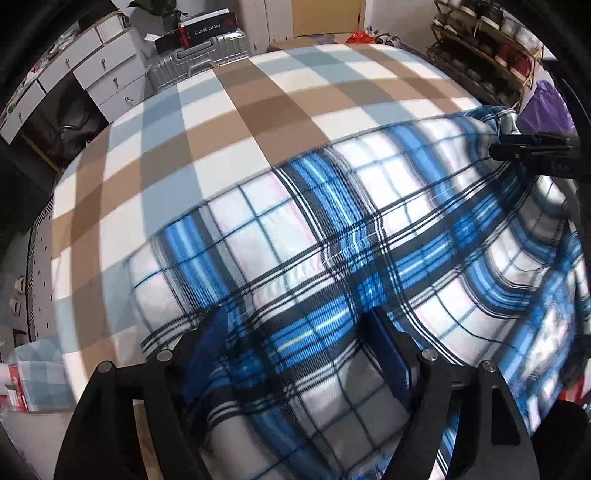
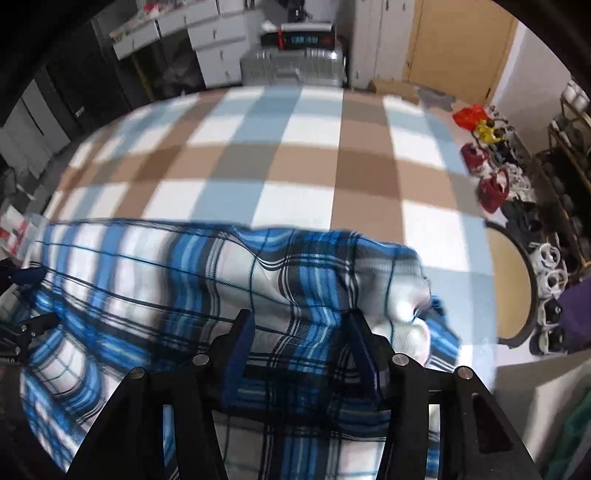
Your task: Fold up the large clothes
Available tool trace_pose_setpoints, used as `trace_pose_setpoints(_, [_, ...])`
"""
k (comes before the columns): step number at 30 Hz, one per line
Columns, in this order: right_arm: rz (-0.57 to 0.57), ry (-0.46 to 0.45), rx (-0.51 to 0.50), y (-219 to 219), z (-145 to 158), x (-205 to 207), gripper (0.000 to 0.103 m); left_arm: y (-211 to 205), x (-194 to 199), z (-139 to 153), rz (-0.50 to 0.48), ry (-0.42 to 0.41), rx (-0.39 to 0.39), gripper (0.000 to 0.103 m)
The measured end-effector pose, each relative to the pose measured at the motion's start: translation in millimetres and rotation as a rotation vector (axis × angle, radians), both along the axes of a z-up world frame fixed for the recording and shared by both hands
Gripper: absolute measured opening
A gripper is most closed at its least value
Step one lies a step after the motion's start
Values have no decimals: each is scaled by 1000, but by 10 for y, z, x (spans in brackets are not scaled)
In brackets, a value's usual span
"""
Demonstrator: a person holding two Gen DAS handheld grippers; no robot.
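1. Blue pads of left gripper (image 1: pixel 299 343) sit nearest the lens, jaws wide, shirt (image 1: pixel 369 236) under and between them but pads not pressing on it, so nothing held.
2. Right gripper (image 2: pixel 301 347), about half spread, plaid cloth bunched between the fingers; pads look clear of it, no pinch that I can see.
3. Shirt, blue-white plaid, lies on the near part of the checked sheet (image 1: pixel 221 122), spread left to right, far edge roughly straight, right end lumped into a thick roll (image 2: pixel 399 291).
4. In my left view the right gripper shows at the far right, on the shirt's end.
5. Risk: that lump at the right end. Folding over it would give a crooked, bulky fold; it needs flattening first, I'd say.
6. Risk: closing where the jaws are now would likely grab several layers at once, dragging the lower layer and undoing the straight far edge.
7. Risk: both views are smeared; a grab taken while the hands are moving could miss the hem.
8. Risk: shirt's near side runs out of view under the grippers, may hang off the edge and slide.
9. Writing: black box (image 1: pixel 207 31) on the suitcase (image 1: pixel 199 59) has pale lettering, too blurred to read. No other readable labels.
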State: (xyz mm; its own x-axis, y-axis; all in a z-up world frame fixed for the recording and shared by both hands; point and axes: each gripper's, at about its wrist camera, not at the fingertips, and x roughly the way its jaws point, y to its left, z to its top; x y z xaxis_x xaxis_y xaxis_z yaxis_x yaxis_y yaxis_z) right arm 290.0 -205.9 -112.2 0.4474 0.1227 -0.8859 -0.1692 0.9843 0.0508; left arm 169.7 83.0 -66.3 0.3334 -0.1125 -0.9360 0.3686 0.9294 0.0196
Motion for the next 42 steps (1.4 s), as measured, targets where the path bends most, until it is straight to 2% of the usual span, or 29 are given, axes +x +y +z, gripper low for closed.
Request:
trace_pose_setpoints(2, [8, -60, 2, -59, 204, -132, 55, 101, 16, 211, 10, -43, -56, 74])
trace_pose_setpoints(3, [1, -99, -31, -90, 286, -192, 64, 181, 20, 364, 25, -85, -70, 74])
trace_pose_setpoints(4, [-8, -126, -44, -118, 324, -220, 81, 221, 73, 426, 39, -125, -61, 75])
trace_pose_setpoints(6, [-46, -162, -73, -220, 334, -247, 101, 377, 182, 478, 103, -168, -11, 77])
trace_pose_setpoints(7, [-60, -152, -87, -252, 299, -212, 101, 429, 241, 435, 124, -153, 4, 78])
trace_pose_setpoints(10, [-96, -28, -72, -371, 41, -13, 100, 599, 496, 30, 170, 6, 14, 78])
trace_pose_setpoints(11, [-107, 26, -41, -413, -77, 48, 99, 656, 548, -113, 192, 61, 2, 78])
trace_pose_setpoints(13, [-113, 78, 20, -479, -223, 98, 99, 736, 537, -246, 218, 127, -82, 78])
trace_pose_setpoints(14, [-114, 83, 35, -496, -260, 115, 99, 740, 539, -261, 216, 131, -115, 75])
trace_pose_setpoints(16, [-100, 89, 76, -509, -309, 134, 86, 714, 510, -272, 188, 122, -143, 64])
trace_pose_setpoints(17, [-83, 91, 89, -497, -319, 151, 82, 662, 488, -278, 154, 113, -129, 51])
trace_pose_setpoints(18, [-70, 86, 87, -475, -309, 160, 77, 601, 468, -276, 118, 100, -101, 47])
trace_pose_setpoints(19, [-52, 80, 86, -449, -297, 174, 65, 538, 445, -270, 91, 74, -56, 41])
trace_pose_setpoints(20, [-30, 75, 89, -419, -272, 200, 59, 471, 435, -272, 60, 54, -11, 27])
trace_pose_setpoints(21, [-20, 75, 105, -401, -252, 238, 49, 389, 436, -272, 30, 29, 39, 25])
trace_pose_setpoints(22, [-24, 73, 115, -392, -251, 275, 46, 350, 469, -266, 16, 8, 73, 21])
trace_pose_setpoints(24, [-43, 75, 136, -381, -244, 398, 44, 208, 564, -287, -33, -59, 188, 20])
trace_pose_setpoints(25, [-56, 76, 152, -382, -249, 446, 43, 177, 601, -297, -40, -73, 217, 19])
trace_pose_setpoints(27, [-92, 79, 198, -407, -244, 603, 43, 157, 758, -307, -50, -107, 283, 19])
trace_pose_setpoints(30, [-129, 77, 262, -469, -238, 795, 42, 204, 1134, -321, -29, -131, 336, 19])
trace_pose_setpoints(31, [-148, 75, 298, -513, -245, 874, 43, 236, 1262, -320, -10, -181, 397, 19])
trace_pose_setpoints(33, [-169, 63, 312, -567, -257, 967, 53, 278, 1484, -347, 23, -202, 470, 19])
trace_pose_setpoints(34, [-168, 52, 297, -568, -246, 986, 54, 294, 1527, -338, 33, -208, 472, 19])
trace_pose_setpoints(35, [-161, 41, 262, -545, -217, 984, 56, 323, 1550, -270, 48, -224, 471, 19])
trace_pose_setpoints(36, [-154, 24, 201, -504, -155, 963, 65, 354, 1516, -206, 57, -227, 460, 19])
trace_pose_setpoints(39, [-132, -49, 122, -439, 107, 772, 68, 493, 1328, 86, 75, -266, 327, 19])
trace_pose_setpoints(40, [-132, -74, 110, -442, 182, 723, 68, 528, 1221, 201, 97, -309, 298, 24])
trace_pose_setpoints(41, [-137, -126, 83, -399, 317, 600, 69, 533, 1115, 287, 129, -350, 284, 39])
trace_pose_setpoints(42, [-128, -161, 71, -345, 403, 519, 76, 510, 1030, 328, 137, -369, 247, 48])
